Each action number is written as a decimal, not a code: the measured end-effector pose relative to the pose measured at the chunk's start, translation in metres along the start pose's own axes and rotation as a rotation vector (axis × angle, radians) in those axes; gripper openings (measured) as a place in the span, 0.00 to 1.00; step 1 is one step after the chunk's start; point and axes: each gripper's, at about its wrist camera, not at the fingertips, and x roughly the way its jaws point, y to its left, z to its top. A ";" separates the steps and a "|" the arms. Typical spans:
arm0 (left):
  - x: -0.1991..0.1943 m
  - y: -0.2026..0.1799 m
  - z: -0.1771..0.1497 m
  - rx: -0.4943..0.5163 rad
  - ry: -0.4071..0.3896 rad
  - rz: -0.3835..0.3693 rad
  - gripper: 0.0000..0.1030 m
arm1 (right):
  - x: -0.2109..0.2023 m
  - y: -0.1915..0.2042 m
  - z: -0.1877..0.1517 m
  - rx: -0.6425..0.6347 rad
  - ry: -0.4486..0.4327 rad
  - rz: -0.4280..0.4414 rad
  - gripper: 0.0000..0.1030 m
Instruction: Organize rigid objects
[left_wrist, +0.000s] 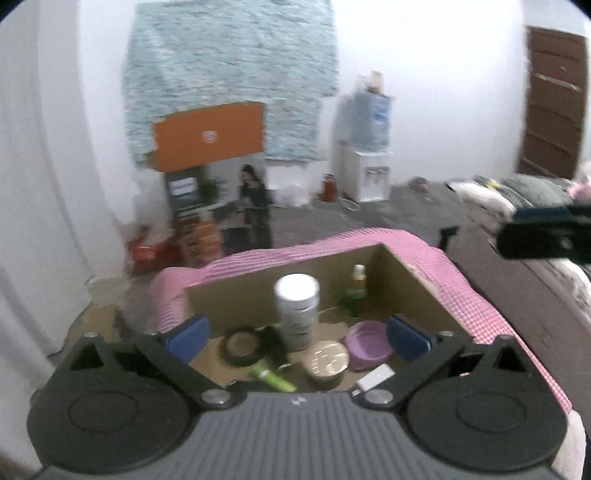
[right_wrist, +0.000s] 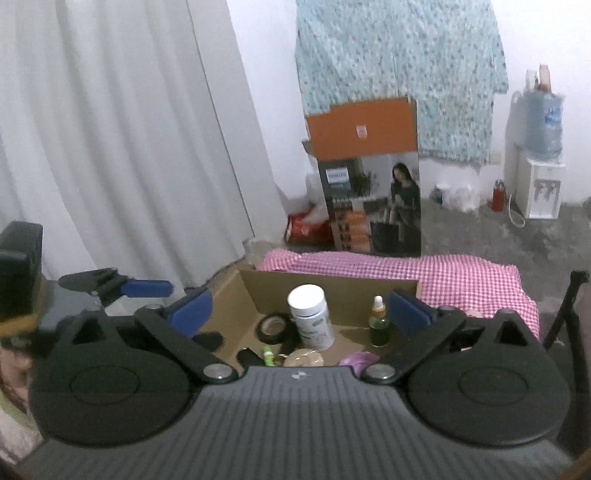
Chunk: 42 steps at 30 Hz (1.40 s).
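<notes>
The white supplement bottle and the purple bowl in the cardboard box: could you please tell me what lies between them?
In the left wrist view, a round silver tin lies between the white supplement bottle and the purple bowl.

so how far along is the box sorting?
Done: white pill bottle, green dropper bottle, black tape roll, purple bowl and round tin sit inside the cardboard box. In hand: nothing, both jaws open and empty. Nothing visibly left outside.
</notes>
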 end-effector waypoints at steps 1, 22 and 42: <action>-0.009 0.004 -0.004 -0.017 -0.012 0.021 1.00 | -0.006 0.004 -0.004 0.000 -0.012 -0.004 0.99; 0.013 0.028 -0.081 -0.215 0.096 0.189 1.00 | 0.049 0.069 -0.109 -0.063 0.081 -0.405 0.99; 0.021 0.022 -0.078 -0.216 0.137 0.185 1.00 | 0.091 0.045 -0.118 0.042 0.178 -0.341 0.99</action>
